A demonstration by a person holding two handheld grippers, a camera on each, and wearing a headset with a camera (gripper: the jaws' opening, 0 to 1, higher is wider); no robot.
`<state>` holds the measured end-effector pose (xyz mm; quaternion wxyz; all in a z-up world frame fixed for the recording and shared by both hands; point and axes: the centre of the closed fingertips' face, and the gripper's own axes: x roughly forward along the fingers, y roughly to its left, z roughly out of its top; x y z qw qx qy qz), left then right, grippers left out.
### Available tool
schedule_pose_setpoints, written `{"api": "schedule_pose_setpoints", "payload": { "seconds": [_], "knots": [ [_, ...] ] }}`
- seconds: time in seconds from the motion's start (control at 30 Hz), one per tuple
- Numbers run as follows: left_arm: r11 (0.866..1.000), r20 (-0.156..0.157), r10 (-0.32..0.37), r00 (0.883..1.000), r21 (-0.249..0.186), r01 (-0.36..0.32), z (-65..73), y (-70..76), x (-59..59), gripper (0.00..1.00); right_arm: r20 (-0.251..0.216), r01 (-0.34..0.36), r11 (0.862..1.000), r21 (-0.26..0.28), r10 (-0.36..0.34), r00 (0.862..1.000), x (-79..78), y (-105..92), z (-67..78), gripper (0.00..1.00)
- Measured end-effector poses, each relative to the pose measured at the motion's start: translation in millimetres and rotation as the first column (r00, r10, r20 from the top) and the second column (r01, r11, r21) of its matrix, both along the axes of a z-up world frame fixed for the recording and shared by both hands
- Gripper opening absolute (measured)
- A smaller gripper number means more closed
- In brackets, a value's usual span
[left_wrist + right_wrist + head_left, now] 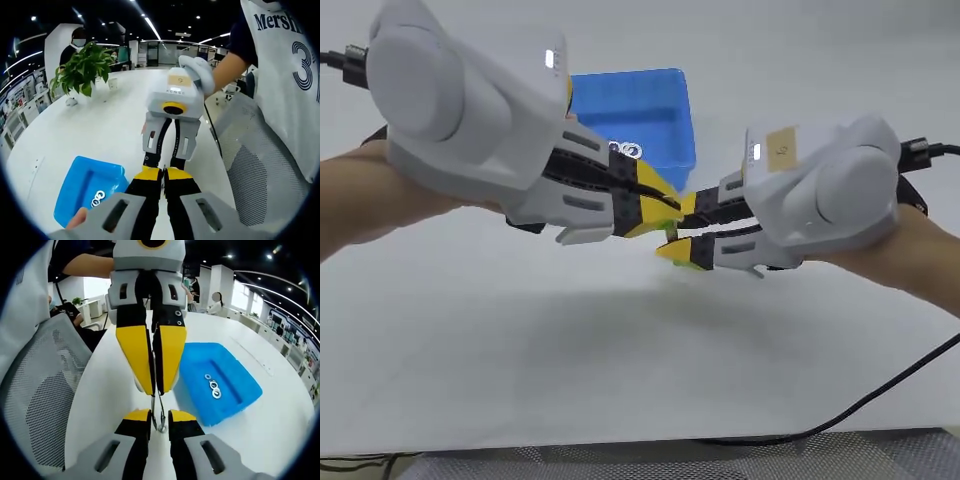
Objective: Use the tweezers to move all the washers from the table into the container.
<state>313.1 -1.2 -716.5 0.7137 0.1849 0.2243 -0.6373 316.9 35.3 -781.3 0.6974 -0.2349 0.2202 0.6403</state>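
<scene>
The blue container (655,100) stands at the back of the white table (570,340); three washers (214,385) lie in it. Both grippers meet tip to tip in front of it, above the table. My left gripper (668,203) comes in from the left, its yellow jaws (156,387) shut on thin metal tweezers (159,407). The tweezers' far end reaches between the jaws of my right gripper (160,416), which stand slightly apart on either side of it. A small metal ring, seemingly a washer (161,428), sits at that end.
A black cable (880,400) trails over the table's front right. A grey mesh chair (45,390) stands at the near edge. A potted plant (82,70) stands at the table's far end, with a person behind it.
</scene>
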Motion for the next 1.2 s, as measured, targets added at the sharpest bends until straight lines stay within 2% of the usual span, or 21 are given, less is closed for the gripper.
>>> {"api": "schedule_pose_setpoints", "payload": {
  "seconds": [0.17, 0.37, 0.67, 0.77, 0.97, 1.2],
  "knots": [
    [1.0, 0.004, -0.001, 1.0, 0.004, 0.001, -0.5, 0.8, 1.0, 0.06, 0.01, 0.0, 1.0, 0.007, 0.0, 1.0, -0.7, -0.5, 5.6, 0.13],
    [1.0, -0.002, -0.001, 1.0, 0.001, 0.001, -1.7, 0.3, 2.3, 0.06, 0.016, 0.001, 1.0, -0.01, -0.001, 1.0, -3.1, -0.4, 3.0, 0.1],
    [1.0, -0.005, 0.002, 1.0, -0.001, -0.002, -2.4, -0.4, 2.4, 0.06, 0.025, 0.006, 1.0, 0.006, -0.006, 1.0, -3.2, -1.2, -2.3, 0.1],
    [1.0, -0.007, 0.002, 1.0, -0.002, -0.002, -2.2, -1.4, 1.3, 0.06, 0.042, -0.004, 1.0, -0.007, 0.004, 0.999, -3.1, -0.7, -4.0, 0.1],
    [1.0, -0.001, 0.003, 1.0, 0.002, -0.003, -2.4, 0.1, 2.1, 0.06, 0.02, 0.01, 1.0, 0.009, -0.01, 1.0, -1.2, -1.2, -4.0, 0.09],
    [1.0, -0.003, -0.004, 1.0, 0.007, 0.004, -1.9, 1.0, -2.2, 0.06, 0.042, -0.001, 1.0, -0.017, 0.001, 0.999, -3.0, 0.7, -3.6, 0.09]
  ]
}}
